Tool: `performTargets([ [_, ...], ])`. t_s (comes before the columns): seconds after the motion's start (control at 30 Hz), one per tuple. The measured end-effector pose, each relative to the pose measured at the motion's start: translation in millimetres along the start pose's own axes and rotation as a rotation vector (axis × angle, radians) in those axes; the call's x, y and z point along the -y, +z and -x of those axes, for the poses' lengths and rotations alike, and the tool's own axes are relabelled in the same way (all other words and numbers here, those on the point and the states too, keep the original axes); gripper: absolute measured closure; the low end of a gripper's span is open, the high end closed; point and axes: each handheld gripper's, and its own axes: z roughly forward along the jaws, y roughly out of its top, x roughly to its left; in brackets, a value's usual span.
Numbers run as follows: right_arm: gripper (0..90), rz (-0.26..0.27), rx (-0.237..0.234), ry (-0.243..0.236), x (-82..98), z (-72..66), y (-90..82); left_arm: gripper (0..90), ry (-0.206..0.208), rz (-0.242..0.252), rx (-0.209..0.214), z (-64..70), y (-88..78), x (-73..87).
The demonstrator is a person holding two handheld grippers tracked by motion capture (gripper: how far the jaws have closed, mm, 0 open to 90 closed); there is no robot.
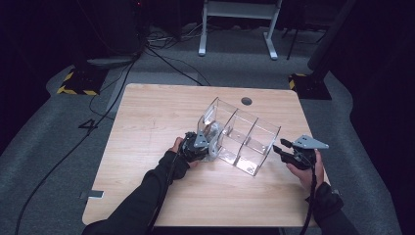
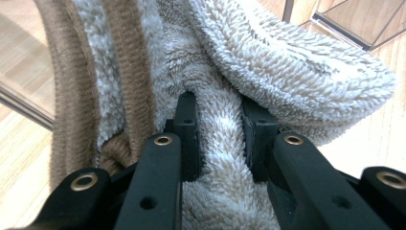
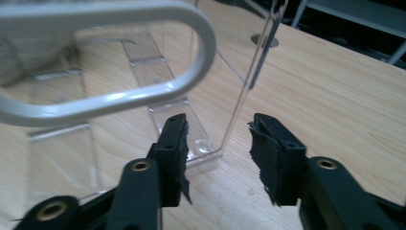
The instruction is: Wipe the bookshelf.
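Note:
A clear acrylic organiser (image 1: 244, 139) with three compartments lies tilted on the wooden table (image 1: 147, 122). My left gripper (image 1: 208, 143) is at its left end, shut on a fluffy beige-and-brown cloth (image 1: 214, 131). In the left gripper view the jaws (image 2: 220, 139) pinch a fold of this cloth (image 2: 287, 62), which hides most of what lies behind. My right gripper (image 1: 280, 148) is just off the organiser's right end. Its jaws (image 3: 218, 143) stand apart, and the clear wall's lower corner (image 3: 222, 152) lies a little beyond them, untouched. A pale rounded loop edge (image 3: 143, 96) of the organiser crosses the upper left of that view.
A round cable hole (image 1: 246, 101) sits near the table's far edge. On the grey floor are black-and-yellow striped bases (image 1: 78, 83) (image 1: 306, 81), trailing cables (image 1: 166, 54) and a white desk frame (image 1: 237, 24) at the back. Bare tabletop spreads at the left and front.

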Motion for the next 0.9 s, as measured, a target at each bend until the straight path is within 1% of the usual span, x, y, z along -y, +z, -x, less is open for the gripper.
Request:
performTargets([
  [0.03,61.1,-0.011,0.006,-0.005,0.3,0.7,4.1,73.3,-0.001,0.0,0.0,0.0,-0.2,0.3],
  [0.07,61.1,-0.011,0.006,-0.005,0.3,0.7,4.1,73.3,-0.001,0.0,0.0,0.0,-0.2,0.3],
  [0.1,64.4,-0.011,-0.001,-0.003,0.9,1.8,7.9,73.3,-0.003,0.006,-0.003,0.1,-0.4,1.3],
  [0.13,65.6,-0.023,0.013,0.001,1.2,3.4,12.4,73.4,-0.007,0.011,-0.003,0.3,-0.5,2.0],
  [0.17,65.8,-0.026,0.019,0.001,1.5,5.7,15.6,73.5,-0.012,0.016,-0.001,-0.1,-0.7,2.9],
  [0.23,64.4,-0.015,0.006,0.047,3.5,14.6,21.4,73.6,-0.015,0.018,0.008,-1.4,-1.1,3.5],
  [0.27,64.4,-0.015,0.006,0.047,3.5,14.6,21.4,73.6,-0.015,0.018,0.008,-1.4,-1.1,3.5],
  [0.3,64.5,-0.008,0.012,0.042,5.5,18.3,25.0,73.6,-0.012,0.015,0.005,-1.3,-1.3,3.4],
  [0.37,63.7,-0.02,0.022,0.037,7.6,20.6,29.8,73.6,-0.008,0.014,0.007,-1.6,-1.3,3.3],
  [0.43,63.9,-0.024,0.019,0.035,8.4,20.7,31.4,73.6,-0.008,0.011,0.005,-1.6,-1.9,3.2],
  [0.47,64.6,-0.024,0.015,0.04,8.7,20.7,31.6,73.5,-0.016,0.01,0.006,-1.3,-2.4,2.9],
  [0.5,63.7,-0.024,-0.004,0.04,8.4,19.6,30.2,73.5,-0.006,0.001,-0.001,-0.8,-4.8,1.6],
  [0.57,63.9,-0.023,-0.009,0.042,8.1,19.1,29.4,73.7,-0.003,0.003,0.0,-0.8,-6.7,0.2],
  [0.63,63.1,-0.019,-0.029,0.041,7.3,17.6,27.4,73.7,-0.008,0.018,-0.015,-2.3,-11.2,-3.8],
  [0.67,62.0,-0.019,-0.031,0.042,7.0,17.1,26.7,73.7,-0.008,0.034,-0.025,-2.2,-13.4,-6.4],
  [0.7,61.8,-0.014,-0.041,0.045,6.6,16.7,25.1,73.8,-0.009,0.068,-0.035,-2.3,-19.2,-11.7],
  [0.73,61.8,-0.014,-0.041,0.045,6.6,16.7,25.1,73.8,-0.009,0.068,-0.035,-2.3,-19.2,-11.7],
  [0.77,61.4,-0.009,-0.042,0.044,6.1,16.3,24.1,73.8,-0.012,0.087,-0.04,-3.1,-23.2,-14.9],
  [0.87,61.3,0.001,-0.043,0.042,4.5,15.0,21.6,73.7,-0.022,0.166,-0.053,-6.6,-36.4,-26.2],
  [0.9,61.2,0.006,-0.038,0.034,3.8,14.8,21.0,73.7,-0.021,0.183,-0.058,-8.0,-40.6,-30.8],
])
